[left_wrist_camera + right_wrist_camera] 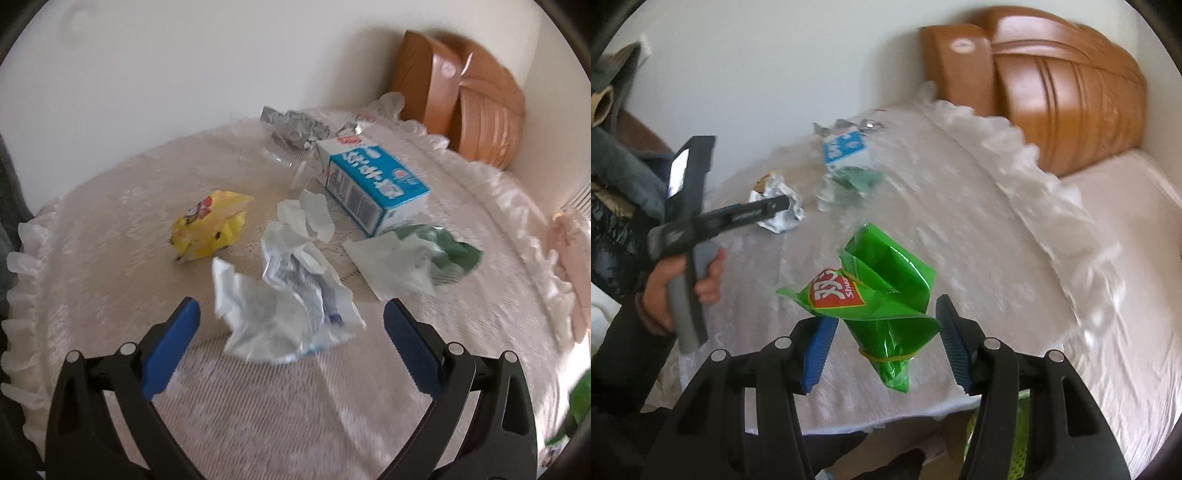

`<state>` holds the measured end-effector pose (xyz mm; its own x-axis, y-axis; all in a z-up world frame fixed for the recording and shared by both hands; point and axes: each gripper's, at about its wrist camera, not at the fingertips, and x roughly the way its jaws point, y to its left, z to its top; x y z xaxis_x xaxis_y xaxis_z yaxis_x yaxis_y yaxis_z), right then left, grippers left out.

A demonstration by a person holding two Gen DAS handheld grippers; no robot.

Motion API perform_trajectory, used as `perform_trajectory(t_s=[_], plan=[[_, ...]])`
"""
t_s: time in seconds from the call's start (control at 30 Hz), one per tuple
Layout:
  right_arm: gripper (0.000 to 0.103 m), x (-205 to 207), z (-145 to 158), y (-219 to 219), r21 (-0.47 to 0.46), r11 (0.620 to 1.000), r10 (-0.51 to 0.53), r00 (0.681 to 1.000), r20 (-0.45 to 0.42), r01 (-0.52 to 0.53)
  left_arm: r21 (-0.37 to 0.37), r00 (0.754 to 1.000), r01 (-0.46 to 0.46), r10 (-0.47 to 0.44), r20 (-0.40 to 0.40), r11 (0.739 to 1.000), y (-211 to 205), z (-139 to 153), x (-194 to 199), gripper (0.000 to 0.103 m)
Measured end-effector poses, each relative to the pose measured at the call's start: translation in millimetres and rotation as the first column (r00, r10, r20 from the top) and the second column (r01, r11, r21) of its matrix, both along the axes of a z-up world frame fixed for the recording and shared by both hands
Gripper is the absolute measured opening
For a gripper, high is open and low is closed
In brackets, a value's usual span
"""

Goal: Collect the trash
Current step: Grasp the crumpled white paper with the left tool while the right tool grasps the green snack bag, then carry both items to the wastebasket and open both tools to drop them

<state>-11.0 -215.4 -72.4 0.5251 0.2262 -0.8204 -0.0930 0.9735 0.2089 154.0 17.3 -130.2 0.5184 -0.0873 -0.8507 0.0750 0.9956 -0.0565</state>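
Trash lies on a lace-covered table [110, 295]. My left gripper [291, 314] is open, its blue pads either side of a crumpled white wrapper [288, 310], apart from it. Beyond lie a yellow snack packet [210, 229], a white and green bag [410, 258], a blue and white carton [373, 184] and silver foil [291, 125]. My right gripper [886, 325] is open around a green snack bag [882, 295] tied with a rubber band; contact is unclear. The left gripper [775, 206] also shows in the right wrist view over the white wrapper [779, 218].
A brown leather chair back [465, 99] stands behind the table by the white wall; it also shows in the right wrist view [1063, 88]. The table's frilled edge [1034, 173] runs right. A clear plastic cup [295, 170] lies by the carton. Dark clothing [613, 177] is at the left.
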Motion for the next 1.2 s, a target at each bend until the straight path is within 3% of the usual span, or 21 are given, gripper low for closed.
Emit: perform_trajectory(t_s=[0.13,0.27,0.33,0.5,0.9,1.2], plan=[[0.056,-9,-6,-13,0.01,0.999,-0.039,0.999,-0.013,0.039,0.042,1.0,-0.018,0.019,-0.019,0.999,-6,-13,14,0.092],[0.056,-14,-8,-19,0.023,0.998,-0.054,0.998,-0.017,0.055,0.054,0.998,-0.025,0.028,-0.05,0.998,-5,-24,23,0.07],[0.056,-15,-8,-20,0.026,0.998,-0.052,0.999,-0.017,0.052,0.035,0.998,-0.033,0.035,-0.055,0.999,-1,-25,23,0.069],[0.056,-13,-8,-18,0.027,0.999,-0.037,0.999,-0.01,0.037,0.025,1.0,-0.009,0.01,-0.029,1.0,4,-14,13,0.053],[0.056,-13,-7,-1,0.031,0.999,-0.021,1.0,0.013,0.02,-0.038,0.995,0.093,-0.092,0.028,0.995,10,41,-86,0.051],[0.056,-33,-10,-14,0.059,0.996,-0.066,0.998,0.018,0.065,-0.068,0.965,0.259,-0.255,0.064,0.963,-37,72,-151,0.051]])
